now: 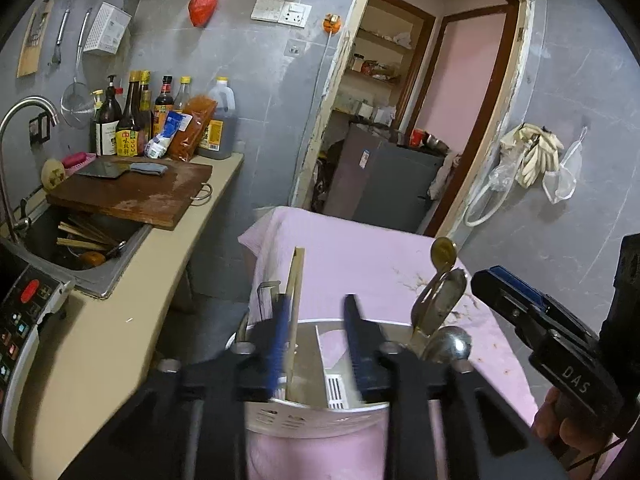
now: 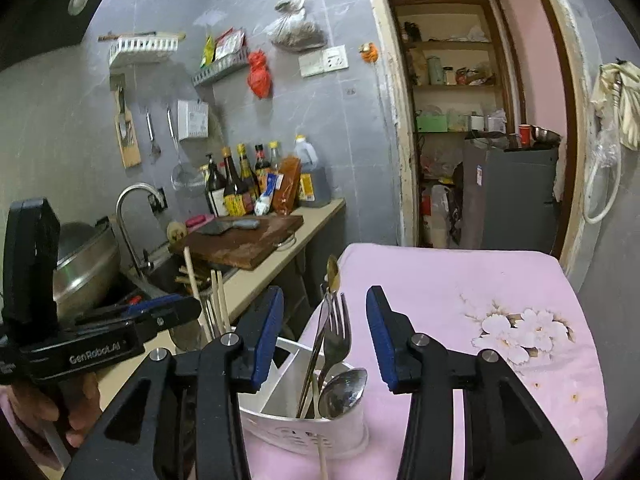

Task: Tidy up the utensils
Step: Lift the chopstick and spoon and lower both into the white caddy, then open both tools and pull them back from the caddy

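A white divided utensil holder (image 1: 316, 416) stands on the pink cloth, also in the right wrist view (image 2: 304, 432). Its right compartment holds spoons (image 1: 444, 300) and a fork (image 2: 338, 332). Its left compartment holds wooden chopsticks (image 1: 295, 292), also in the right wrist view (image 2: 220, 304). My left gripper (image 1: 316, 336) is open just above the holder, its left finger beside the chopsticks, holding nothing. My right gripper (image 2: 324, 336) is open above the holder, empty, its fingers either side of the fork and spoons. It shows at the right of the left wrist view (image 1: 532, 316).
The pink flowered cloth (image 2: 480, 320) covers the table. A counter on the left carries a wooden cutting board (image 1: 132, 192) with a cleaver, sauce bottles (image 1: 160, 116), and a sink (image 1: 80, 240) holding more chopsticks. A doorway (image 1: 420, 120) is behind.
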